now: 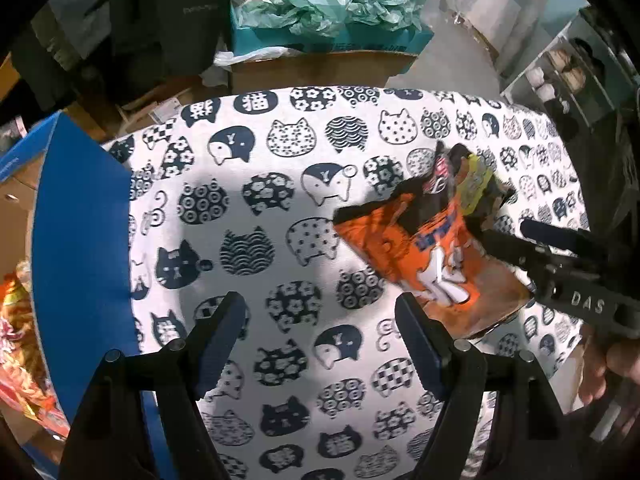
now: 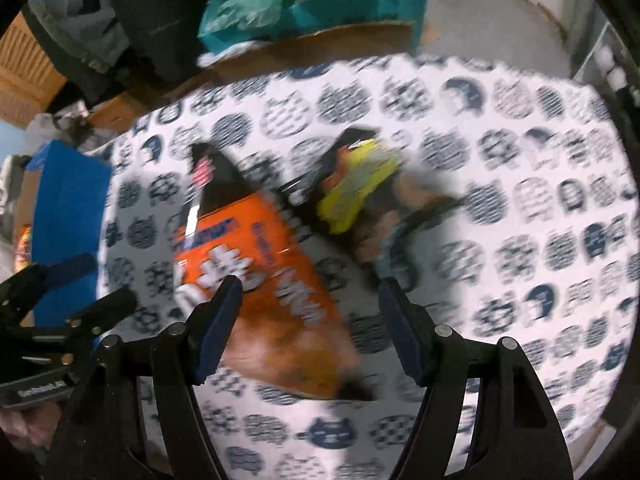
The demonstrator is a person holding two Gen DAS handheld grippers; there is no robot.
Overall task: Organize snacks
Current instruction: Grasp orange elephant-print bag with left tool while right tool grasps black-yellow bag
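An orange snack bag [image 1: 424,256] lies on the cat-print tablecloth [image 1: 280,184], with a yellow snack bag [image 1: 474,184] just beyond it. In the right wrist view the orange bag [image 2: 264,264] lies just ahead of and partly between the open fingers, and the yellow bag [image 2: 360,184] lies farther right. My left gripper [image 1: 320,340] is open and empty over the cloth, left of the orange bag. My right gripper [image 2: 310,320] is open above the orange bag's near end; it also shows in the left wrist view [image 1: 532,248]. The right wrist view is blurred.
A blue cardboard box [image 1: 80,248] stands at the table's left edge, with colourful snack packs [image 1: 20,344] inside. The left gripper appears at the left of the right wrist view [image 2: 80,292]. Boxes with green paper [image 1: 328,4] and a shelf [image 1: 568,68] stand beyond the table.
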